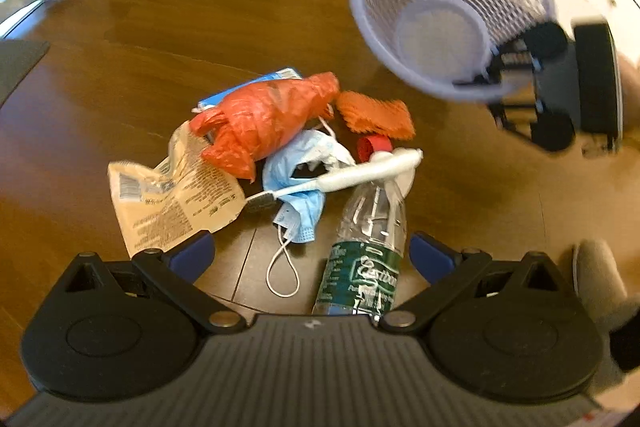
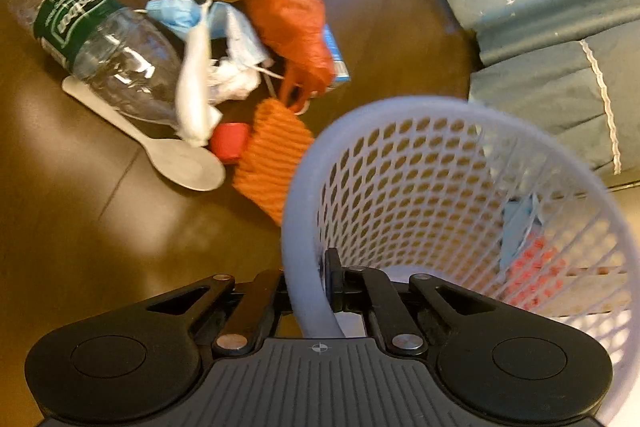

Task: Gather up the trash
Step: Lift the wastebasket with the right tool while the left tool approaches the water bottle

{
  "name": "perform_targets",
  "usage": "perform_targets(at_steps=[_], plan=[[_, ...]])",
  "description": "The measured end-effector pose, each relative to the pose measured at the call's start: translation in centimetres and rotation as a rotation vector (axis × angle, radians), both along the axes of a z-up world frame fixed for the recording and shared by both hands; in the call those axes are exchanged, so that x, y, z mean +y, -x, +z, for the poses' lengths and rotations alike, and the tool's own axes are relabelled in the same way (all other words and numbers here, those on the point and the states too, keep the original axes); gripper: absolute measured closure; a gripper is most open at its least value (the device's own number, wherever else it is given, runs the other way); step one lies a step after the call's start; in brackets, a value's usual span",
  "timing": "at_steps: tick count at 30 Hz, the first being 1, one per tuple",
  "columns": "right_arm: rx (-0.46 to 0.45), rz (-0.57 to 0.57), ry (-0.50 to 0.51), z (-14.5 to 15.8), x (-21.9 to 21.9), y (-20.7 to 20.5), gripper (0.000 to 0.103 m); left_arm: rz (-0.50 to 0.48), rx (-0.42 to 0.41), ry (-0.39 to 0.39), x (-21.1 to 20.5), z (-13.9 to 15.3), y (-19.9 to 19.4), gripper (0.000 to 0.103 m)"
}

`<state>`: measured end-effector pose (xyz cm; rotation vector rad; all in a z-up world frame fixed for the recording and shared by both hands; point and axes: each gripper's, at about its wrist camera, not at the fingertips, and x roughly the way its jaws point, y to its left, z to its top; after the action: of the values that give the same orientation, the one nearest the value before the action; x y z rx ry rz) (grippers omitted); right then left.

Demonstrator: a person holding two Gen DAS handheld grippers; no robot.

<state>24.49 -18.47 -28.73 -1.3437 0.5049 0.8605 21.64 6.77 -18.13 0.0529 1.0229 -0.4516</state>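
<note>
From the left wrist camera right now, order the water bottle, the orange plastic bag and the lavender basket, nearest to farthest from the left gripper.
1. Water bottle, lying just ahead, right of centre.
2. Orange plastic bag, mid-pile, left of centre.
3. Lavender basket, farthest, upper right, held up by the right gripper.

Brown wooden floor [image 1: 120, 67]. Lying on it, clustered: plastic bottle [image 1: 366, 251], spoon [image 2: 160, 143], beige wrapper [image 1: 172, 203], orange netting [image 1: 376, 115], red cap [image 1: 372, 147].
</note>
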Motion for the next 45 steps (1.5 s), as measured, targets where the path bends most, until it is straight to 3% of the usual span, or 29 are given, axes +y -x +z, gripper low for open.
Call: perform_targets(at_steps=[3, 9, 16, 28, 38, 45], plan=[[-0.017, -0.029, -0.017, -0.7, 0.4, 0.3, 0.102, 0.051, 0.003, 0.018, 0.5, -0.4, 0.6, 0.002], [-0.032, -0.066, -0.03, -0.6, 1.3, 0.1, 0.102, -0.001, -0.043, 0.016, 0.6, -0.3, 2.9, 0.002], [-0.052, -0.142, -0.081, -0.5, 2.4, -0.5, 0.102, 0.035, -0.044, 0.07, 0.3, -2.9, 2.9, 0.003], [-0.12, -0.175, -0.078, -2.4, 0.5, -0.9, 0.101, -0.105, -0.029, 0.032, -2.6, -5.3, 2.9, 0.009], [-0.11, -0.219, -0.154, -1.5, 0.7, -1.1, 0.101, -0.115, -0.041, 0.013, -3.6, -5.9, 3.4, 0.01], [-0.109, -0.219, -0.159, -1.5, 0.5, -0.8, 0.101, -0.165, -0.033, -0.01, -4.2, -7.0, 3.7, 0.017]])
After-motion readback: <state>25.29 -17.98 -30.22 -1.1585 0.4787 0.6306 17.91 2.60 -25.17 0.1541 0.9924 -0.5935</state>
